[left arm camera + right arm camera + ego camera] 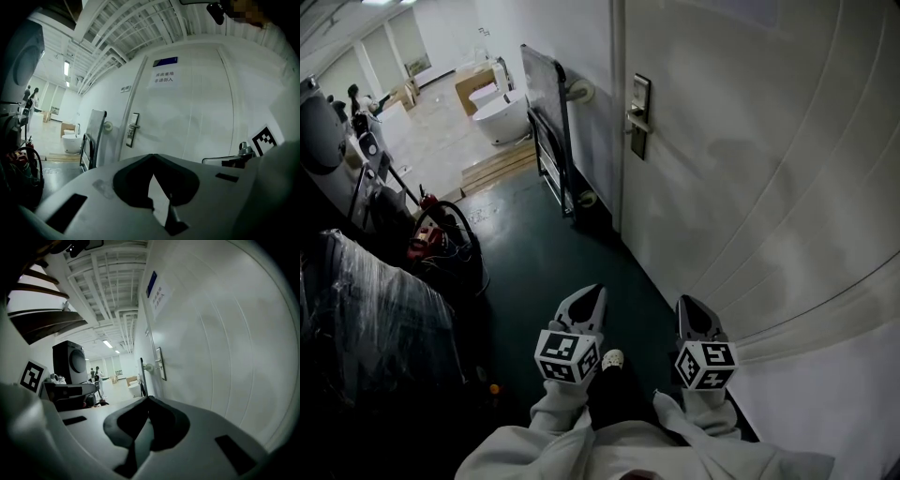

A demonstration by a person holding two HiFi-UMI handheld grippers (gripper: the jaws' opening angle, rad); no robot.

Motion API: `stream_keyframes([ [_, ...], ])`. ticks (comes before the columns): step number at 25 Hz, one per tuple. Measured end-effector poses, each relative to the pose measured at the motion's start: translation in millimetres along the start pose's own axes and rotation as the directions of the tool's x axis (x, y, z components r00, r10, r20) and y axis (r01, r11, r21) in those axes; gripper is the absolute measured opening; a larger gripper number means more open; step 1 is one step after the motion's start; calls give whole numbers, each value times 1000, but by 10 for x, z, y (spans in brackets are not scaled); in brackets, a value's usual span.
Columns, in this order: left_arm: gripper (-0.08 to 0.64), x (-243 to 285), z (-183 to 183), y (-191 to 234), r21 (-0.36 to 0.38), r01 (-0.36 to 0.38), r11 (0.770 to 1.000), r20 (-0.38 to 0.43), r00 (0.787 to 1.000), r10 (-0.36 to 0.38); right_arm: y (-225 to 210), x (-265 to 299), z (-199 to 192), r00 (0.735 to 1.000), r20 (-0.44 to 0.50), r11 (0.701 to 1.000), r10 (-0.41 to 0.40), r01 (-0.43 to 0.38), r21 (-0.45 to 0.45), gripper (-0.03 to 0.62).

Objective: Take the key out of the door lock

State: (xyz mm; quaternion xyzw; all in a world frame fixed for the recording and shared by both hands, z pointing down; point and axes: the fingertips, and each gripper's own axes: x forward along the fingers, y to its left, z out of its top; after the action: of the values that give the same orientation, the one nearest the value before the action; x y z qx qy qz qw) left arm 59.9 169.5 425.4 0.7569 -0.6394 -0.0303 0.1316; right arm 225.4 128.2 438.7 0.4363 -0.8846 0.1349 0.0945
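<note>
left gripper [592,294] closed, right gripper [690,304] closed

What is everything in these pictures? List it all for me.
door: one, white, right
lock plate: one, metal, door's left edge; key too small to tell
sign: one, white paper, high on door
cart: one, grey, upright against wall beside door
bathtub: one, white, far down the hall
boards: stack, pale wood, on floor near bathtub
cables: tangle, black and red, left
floor: dark green
shoe: one, white, between grippers
sleeves: two, white, bottom
left gripper: white, shut, empty
right gripper: white, shut, empty
</note>
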Motion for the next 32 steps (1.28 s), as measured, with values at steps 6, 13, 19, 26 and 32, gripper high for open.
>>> stream_keyframes([
  [6, 14, 293, 121, 230, 3, -6, 1000, -3, 1000, 6, -86, 347, 149, 1000, 1, 1000, -6, 6, 0, 52],
  [13, 14, 518, 240, 432, -5, -1, 1000, -3, 1000, 1, -105, 629, 292, 1000, -5, 1000, -21, 21, 4, 52],
  [19, 14, 757, 268, 658, -12, 0, 1000, -3, 1000, 0, -118, 957, 313, 1000, -16, 1000, -18, 18, 1, 52],
  [26, 14, 985, 270, 898, -8, 15, 1000, -11, 1000, -15, -143, 1286, 339, 999, -13, 999, -36, 36, 7, 52],
  [32, 14, 1047, 176, 982, -29, 17, 999, -32, 999, -18, -128, 1367, 257, 998, -38, 999, -39, 39, 5, 52],
])
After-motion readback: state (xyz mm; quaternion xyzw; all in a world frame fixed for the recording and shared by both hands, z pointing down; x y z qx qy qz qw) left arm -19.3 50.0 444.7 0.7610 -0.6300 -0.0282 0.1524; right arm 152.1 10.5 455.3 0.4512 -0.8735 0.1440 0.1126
